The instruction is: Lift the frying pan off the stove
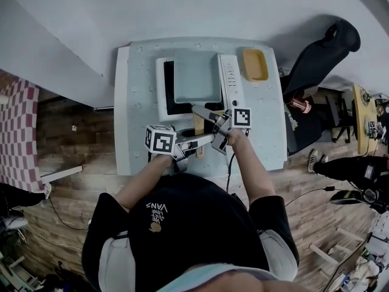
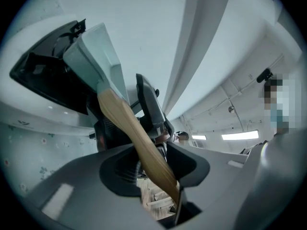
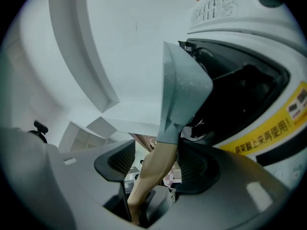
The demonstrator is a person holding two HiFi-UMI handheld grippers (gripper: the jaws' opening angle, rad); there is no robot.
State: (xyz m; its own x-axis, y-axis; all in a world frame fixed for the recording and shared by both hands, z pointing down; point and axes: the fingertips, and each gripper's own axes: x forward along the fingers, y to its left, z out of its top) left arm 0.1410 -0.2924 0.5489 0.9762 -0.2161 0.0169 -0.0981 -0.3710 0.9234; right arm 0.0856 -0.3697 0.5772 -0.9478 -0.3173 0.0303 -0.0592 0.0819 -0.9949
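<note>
Wooden handle [image 2: 129,123] of the pale green frying pan [image 1: 196,78], sitting on the white stove [image 1: 161,90] on the desk [image 1: 137,102], is my hold: left gripper [image 2: 153,162] clamps it, right gripper [image 3: 153,164] straddles it unclosed, as this stiff pan probably hangs front-heavy.

Both arms reach up-frame from lower centre: left forearm [image 1: 143,181], right forearm [image 1: 250,169]. The left gripper [image 2: 152,169] has its jaws clamped on the pan handle [image 2: 129,123]. The right gripper [image 3: 152,164] has its jaws apart, with the handle between them.
</note>
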